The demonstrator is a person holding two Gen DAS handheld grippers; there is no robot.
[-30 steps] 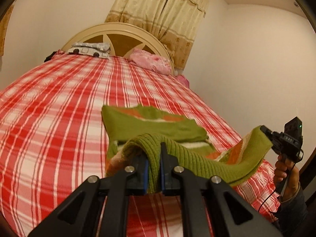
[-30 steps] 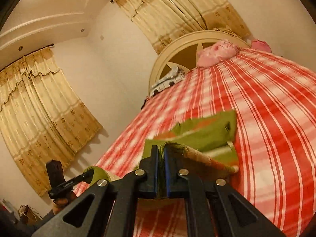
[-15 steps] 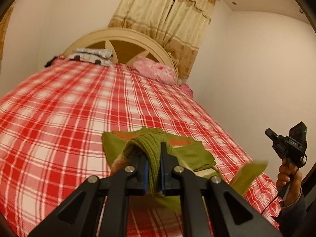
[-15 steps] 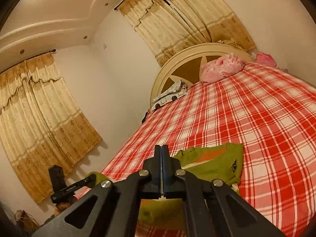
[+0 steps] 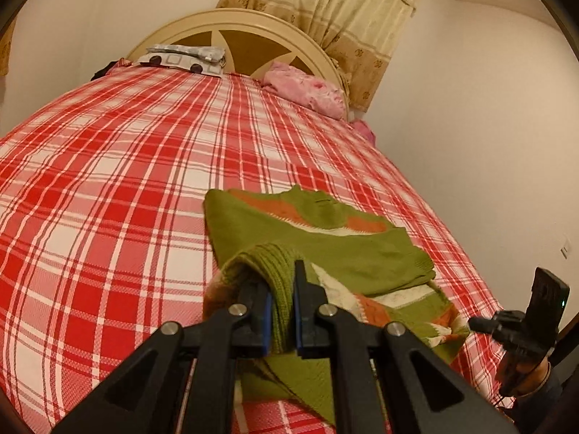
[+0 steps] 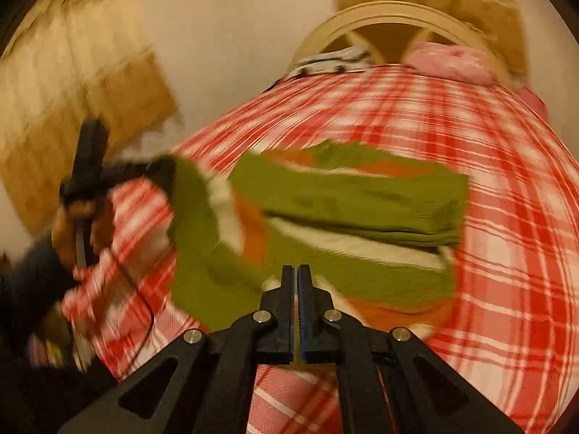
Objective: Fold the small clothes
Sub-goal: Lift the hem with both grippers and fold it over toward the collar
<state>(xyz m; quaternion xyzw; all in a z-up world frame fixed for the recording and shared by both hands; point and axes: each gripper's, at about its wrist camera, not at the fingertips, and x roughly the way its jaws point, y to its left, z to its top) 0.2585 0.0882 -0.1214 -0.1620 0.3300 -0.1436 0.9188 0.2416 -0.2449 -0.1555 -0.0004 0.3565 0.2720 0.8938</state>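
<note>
A small green knit sweater [image 5: 325, 249] with orange and white stripes lies partly folded on the red plaid bed. My left gripper [image 5: 282, 289] is shut on its ribbed green hem and holds that corner up. It also shows in the blurred right wrist view [image 6: 347, 199]. My right gripper [image 6: 297, 282] has its jaws closed together, empty, just above the sweater's near edge. It appears at the lower right of the left wrist view [image 5: 477, 323], apart from the cloth.
The red and white plaid bedspread [image 5: 126, 181] covers the whole bed. A pink pillow [image 5: 304, 88] and a grey patterned pillow [image 5: 184, 58] lie by the cream headboard [image 5: 239, 21]. A wall runs along the bed's right side.
My right gripper has let go of the sweater's corner, which dropped onto the bed. The right gripper swung down and toward the sweater. My left gripper keeps its hold.
</note>
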